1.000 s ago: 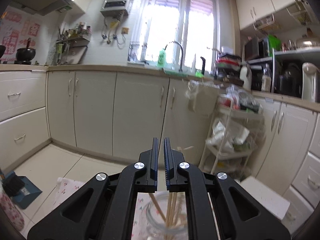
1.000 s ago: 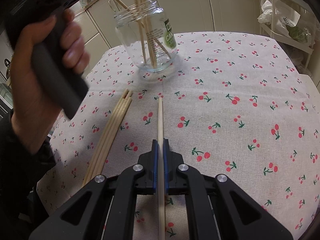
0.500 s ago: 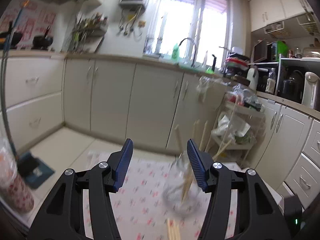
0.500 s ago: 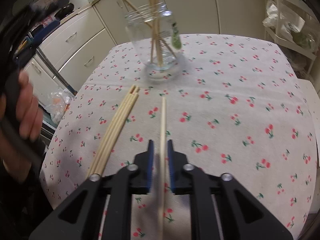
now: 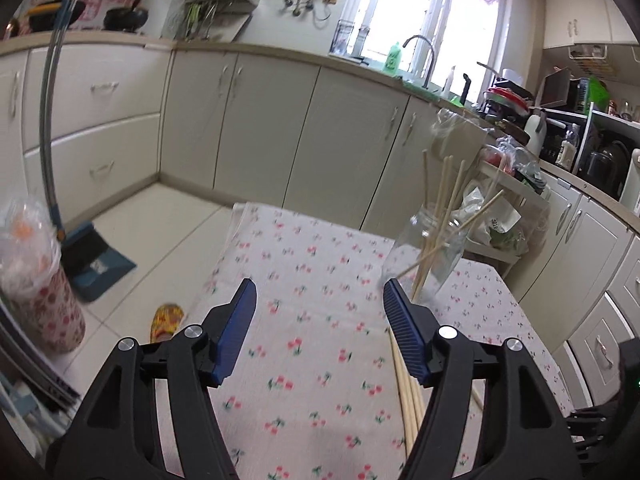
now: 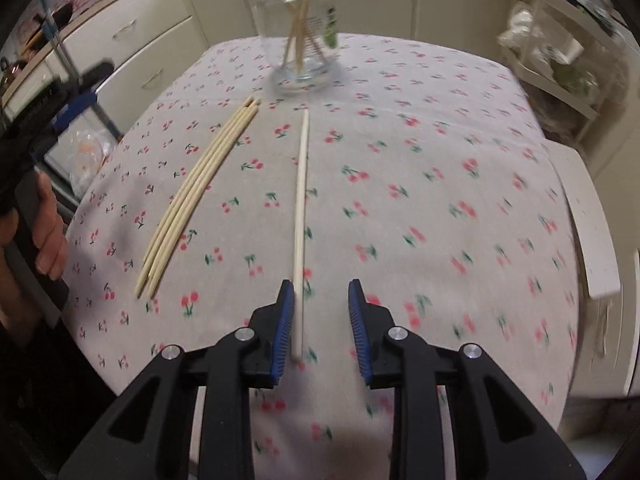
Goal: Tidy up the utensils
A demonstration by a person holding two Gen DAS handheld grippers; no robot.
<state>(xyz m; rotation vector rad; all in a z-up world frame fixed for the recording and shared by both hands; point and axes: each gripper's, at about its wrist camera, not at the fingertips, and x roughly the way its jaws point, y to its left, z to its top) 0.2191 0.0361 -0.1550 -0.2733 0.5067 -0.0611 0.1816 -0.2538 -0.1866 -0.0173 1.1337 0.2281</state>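
A glass jar [image 5: 432,248] [image 6: 300,40] holding several chopsticks stands at the far side of the cherry-print tablecloth [image 6: 420,160]. A bundle of loose chopsticks [image 6: 196,196] [image 5: 406,392] lies on the cloth's left part. One single chopstick [image 6: 301,208] lies flat, its near end between the jaws of my right gripper [image 6: 320,292]. Those jaws are opening, and the stick sits close beside the left pad without being pinched. My left gripper [image 5: 319,292] hovers over the cloth left of the jar, its jaws opening with nothing between them.
A person's hand [image 6: 48,232] holds the left gripper's handle at the table's left edge. A white stool [image 6: 588,220] stands at the right edge. A wire rack with bags [image 5: 500,216], a dustpan [image 5: 96,256], a patterned bin [image 5: 36,292] and a slipper [image 5: 166,320] surround the table.
The left gripper went from shut above the jar to wide open, drawing back leftward and lower. The right gripper let go of the single chopstick, which now rests on the cloth.
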